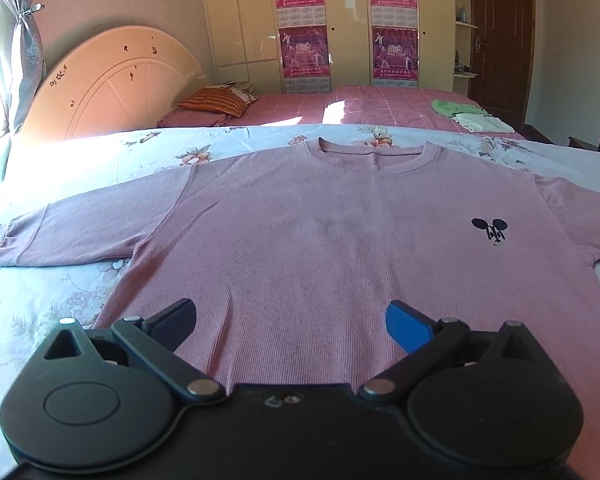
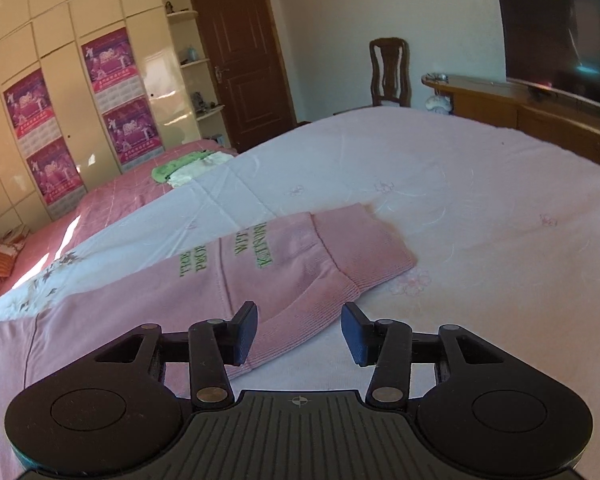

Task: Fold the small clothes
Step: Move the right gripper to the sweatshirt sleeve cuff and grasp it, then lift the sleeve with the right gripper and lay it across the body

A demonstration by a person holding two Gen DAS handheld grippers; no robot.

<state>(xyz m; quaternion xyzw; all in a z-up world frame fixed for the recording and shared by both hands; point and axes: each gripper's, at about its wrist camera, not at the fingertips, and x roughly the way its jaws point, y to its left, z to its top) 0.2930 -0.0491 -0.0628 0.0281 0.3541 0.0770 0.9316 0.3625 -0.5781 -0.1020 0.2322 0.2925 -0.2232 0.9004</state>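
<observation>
A small pink long-sleeved sweater lies flat, front up, on the floral sheet, collar at the far side and both sleeves spread out. A dark mouse logo sits on its chest. My left gripper is open and empty over the sweater's near hem. In the right wrist view the sweater's right sleeve with green lettering lies across the bed, its cuff pointing away. My right gripper is open and empty just above the sleeve's near edge.
Folded green and white clothes lie on the pink bedspread beyond. A pillow and headboard stand at far left. Wardrobe, door, chair and a TV cabinet ring the bed.
</observation>
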